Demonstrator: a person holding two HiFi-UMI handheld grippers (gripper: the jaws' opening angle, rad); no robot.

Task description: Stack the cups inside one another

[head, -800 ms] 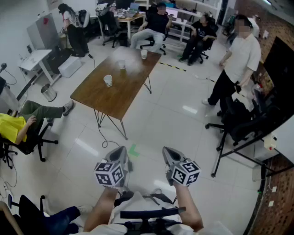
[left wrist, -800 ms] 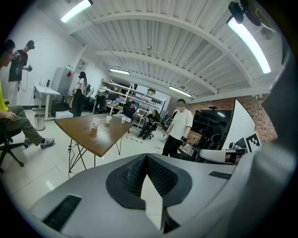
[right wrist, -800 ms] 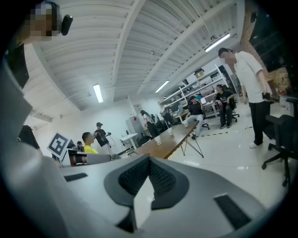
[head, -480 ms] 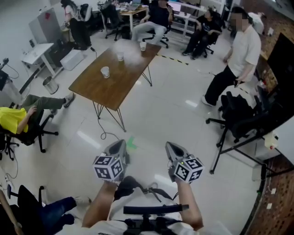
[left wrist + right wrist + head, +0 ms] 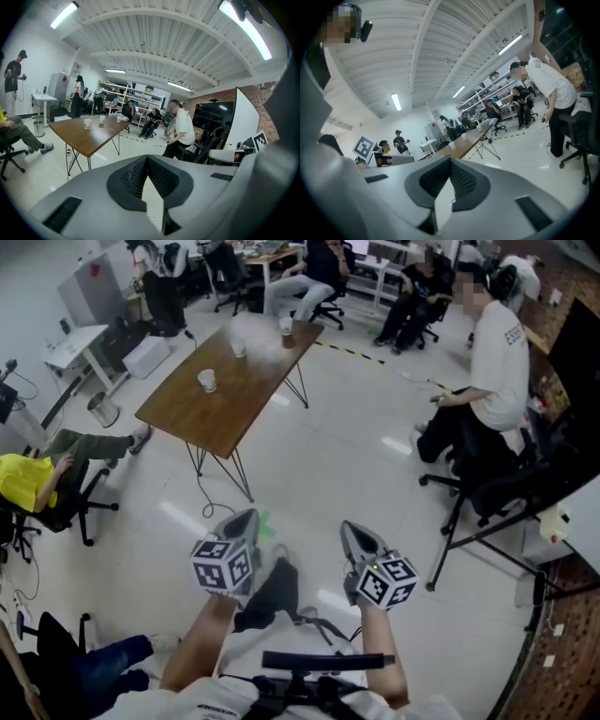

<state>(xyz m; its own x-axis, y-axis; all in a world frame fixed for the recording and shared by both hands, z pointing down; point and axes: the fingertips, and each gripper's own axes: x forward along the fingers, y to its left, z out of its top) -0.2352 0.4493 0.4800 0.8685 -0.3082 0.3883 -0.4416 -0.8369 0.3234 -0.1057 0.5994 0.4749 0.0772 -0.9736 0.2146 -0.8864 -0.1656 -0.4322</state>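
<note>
Three white paper cups stand apart on a brown wooden table (image 5: 239,399) far ahead of me: one near the left edge (image 5: 207,381), one in the middle (image 5: 238,348), one at the far end (image 5: 286,326). The left gripper view shows the same cups (image 5: 87,123) on the table (image 5: 89,138); in the right gripper view they are small (image 5: 452,145). My left gripper (image 5: 246,521) and right gripper (image 5: 354,532) are held side by side over the floor, well short of the table. Both are shut with nothing between the pads (image 5: 157,176) (image 5: 461,180).
A person in a white shirt (image 5: 492,352) stands at the right beside black office chairs (image 5: 497,493). A seated person in yellow (image 5: 28,484) is at the left, with a bin (image 5: 98,411) nearby. More people sit behind the table. White tiled floor lies between me and the table.
The table with the cups has slid a little up and left in the head view. The person in white has turned and bent toward the chairs. Both grippers stay shut, side by side.
</note>
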